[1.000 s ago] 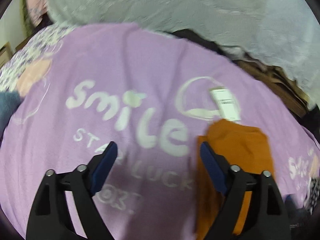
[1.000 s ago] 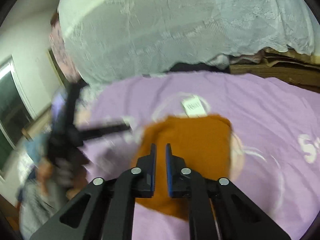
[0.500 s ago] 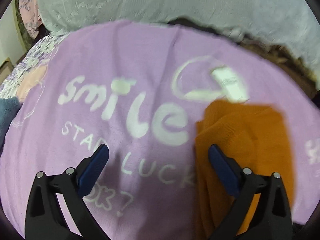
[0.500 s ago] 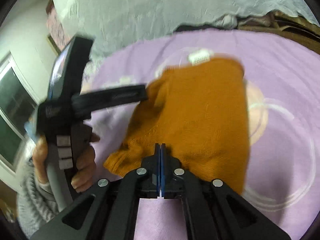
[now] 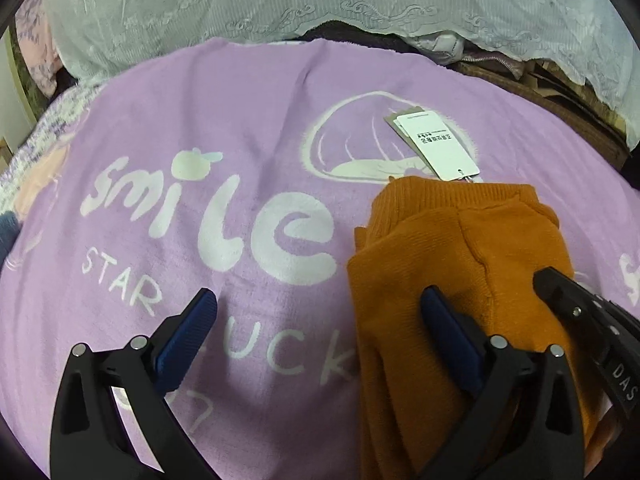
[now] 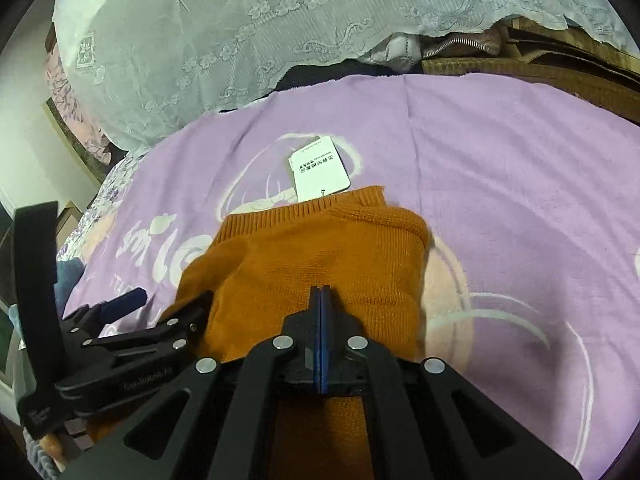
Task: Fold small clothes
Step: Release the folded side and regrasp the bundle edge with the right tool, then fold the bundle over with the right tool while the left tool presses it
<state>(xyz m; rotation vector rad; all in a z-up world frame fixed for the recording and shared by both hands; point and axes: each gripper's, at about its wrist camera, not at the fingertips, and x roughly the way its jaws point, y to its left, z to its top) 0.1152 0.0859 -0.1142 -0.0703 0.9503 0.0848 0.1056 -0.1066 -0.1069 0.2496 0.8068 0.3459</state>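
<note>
Lilac "smile" blanket on a bed, white lace cover behind. Left tongs spread wide, now lower and nearer the orange knit garment, one finger over its left edge. Right tongs, parted a second ago, now pressed together on the knit's near part, so a fold or drag looks underway. Right view alone shows that pinch; left view shows the paper tag print clearer.

Our left gripper, black frame, ribbed blue pads, silver screws, our right gripper, same black arms, blue pads, pale lettering on our housings
</note>
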